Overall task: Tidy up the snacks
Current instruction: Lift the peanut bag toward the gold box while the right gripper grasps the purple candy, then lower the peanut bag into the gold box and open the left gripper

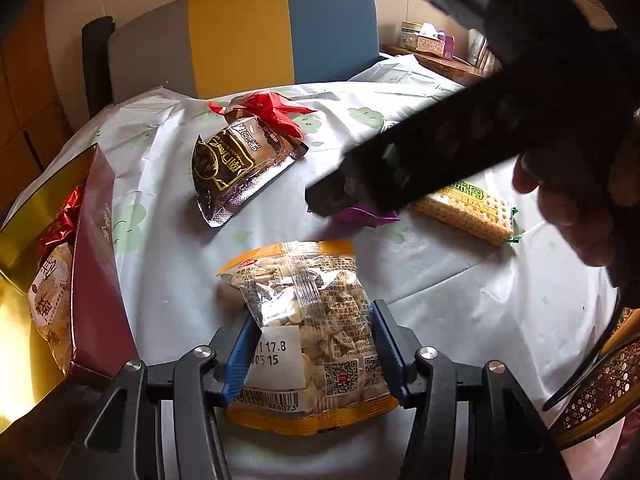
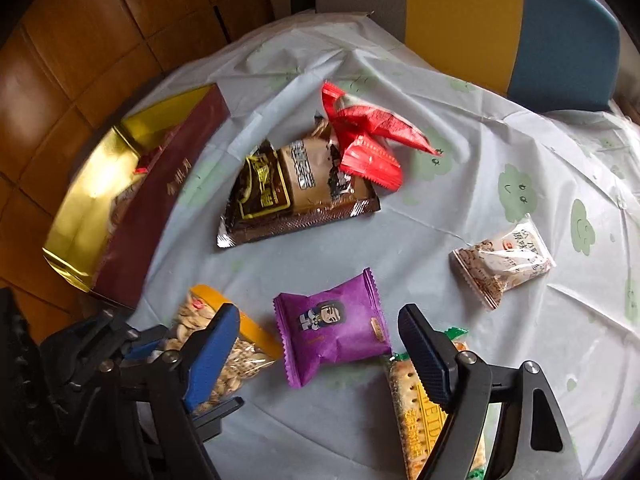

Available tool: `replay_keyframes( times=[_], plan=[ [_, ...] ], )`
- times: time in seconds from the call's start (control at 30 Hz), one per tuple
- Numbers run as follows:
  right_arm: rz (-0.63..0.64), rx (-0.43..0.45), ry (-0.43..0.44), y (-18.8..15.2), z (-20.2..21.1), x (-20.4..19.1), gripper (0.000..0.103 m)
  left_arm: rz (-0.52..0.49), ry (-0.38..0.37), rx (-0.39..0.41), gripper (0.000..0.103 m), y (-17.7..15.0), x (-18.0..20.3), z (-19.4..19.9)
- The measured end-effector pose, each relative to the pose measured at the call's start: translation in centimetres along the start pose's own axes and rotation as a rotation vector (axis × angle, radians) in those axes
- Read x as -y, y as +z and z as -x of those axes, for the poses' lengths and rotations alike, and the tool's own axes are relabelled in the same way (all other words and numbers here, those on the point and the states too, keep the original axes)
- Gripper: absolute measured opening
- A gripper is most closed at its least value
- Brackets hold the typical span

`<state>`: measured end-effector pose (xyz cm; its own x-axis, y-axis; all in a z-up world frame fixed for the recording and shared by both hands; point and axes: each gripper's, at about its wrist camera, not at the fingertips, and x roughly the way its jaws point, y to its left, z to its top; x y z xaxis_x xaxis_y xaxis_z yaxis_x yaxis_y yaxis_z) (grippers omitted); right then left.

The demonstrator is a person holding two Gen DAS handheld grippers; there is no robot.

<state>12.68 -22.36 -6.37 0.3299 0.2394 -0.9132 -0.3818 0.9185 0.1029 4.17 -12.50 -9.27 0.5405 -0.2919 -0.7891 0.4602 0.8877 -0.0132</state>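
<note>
My left gripper (image 1: 314, 320) is shut on a clear, orange-edged bag of seeds (image 1: 308, 320), which also shows in the right wrist view (image 2: 224, 344). My right gripper (image 2: 320, 320) is open, with its fingers on either side of a purple snack packet (image 2: 334, 326) lying on the table. That packet is mostly hidden under the right gripper's arm in the left wrist view (image 1: 364, 216). The gold-lined maroon box (image 1: 94, 264) at the left holds a few packets; it also shows in the right wrist view (image 2: 156, 200).
On the tablecloth (image 2: 460, 340) lie a brown packet (image 2: 296, 192), a red wrapper (image 2: 368, 136), a white nut packet (image 2: 500, 260) and a cracker pack (image 2: 420, 408). A chair (image 1: 288, 32) stands behind the table. A woven basket (image 1: 600, 380) is at the right edge.
</note>
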Motion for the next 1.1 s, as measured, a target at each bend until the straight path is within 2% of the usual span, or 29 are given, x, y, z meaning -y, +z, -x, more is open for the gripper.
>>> replay_keyframes(
  times=[0.03, 0.13, 0.27, 0.37, 0.53, 0.63, 0.77, 0.83, 0.93, 1.1],
  plan=[
    [0.018, -0.017, -0.016, 0.0, -0.6, -0.3, 0.052, -0.001, 0.003, 0.001, 0.056, 0.1, 0.1, -0.1],
    [0.069, -0.018, -0.046, -0.2, -1.0, -0.9, 0.052, 0.005, -0.001, -0.006, 0.055, 0.1, 0.1, 0.3],
    [0.041, -0.031, -0.038, -0.1, -1.5, -0.5, 0.05, 0.016, -0.028, -0.014, 0.053, 0.1, -0.6, 1.0],
    [0.033, -0.035, -0.037, 0.0, -1.6, -0.4, 0.05, 0.006, -0.022, 0.016, 0.052, 0.2, -1.1, 2.3],
    [0.051, -0.033, -0.059, -0.5, -1.4, -0.4, 0.05, 0.053, -0.045, 0.07, 0.052, 0.3, -3.3, 5.9],
    [0.065, -0.034, -0.076, -0.4, -1.7, -0.8, 0.05, 0.146, -0.076, 0.114, 0.052, 0.7, -5.9, 8.9],
    [0.079, -0.035, -0.092, -0.5, -1.7, -1.1, 0.05, 0.27, -0.032, 0.145, 0.052, 1.6, -10.1, 10.9],
    [0.086, -0.036, -0.099, -0.4, -1.9, -1.3, 0.05, 0.368, 0.034, 0.122, 0.052, 2.0, -13.3, 10.9],
    [0.1, -0.037, -0.11, -0.4, -2.0, -1.5, 0.05, 0.531, 0.085, 0.073, 0.052, 2.2, -18.4, 10.0],
    [0.107, -0.039, -0.117, -0.4, -2.0, -1.7, 0.05, 0.644, 0.178, -0.008, 0.052, 2.3, -24.2, 7.7]
  ],
)
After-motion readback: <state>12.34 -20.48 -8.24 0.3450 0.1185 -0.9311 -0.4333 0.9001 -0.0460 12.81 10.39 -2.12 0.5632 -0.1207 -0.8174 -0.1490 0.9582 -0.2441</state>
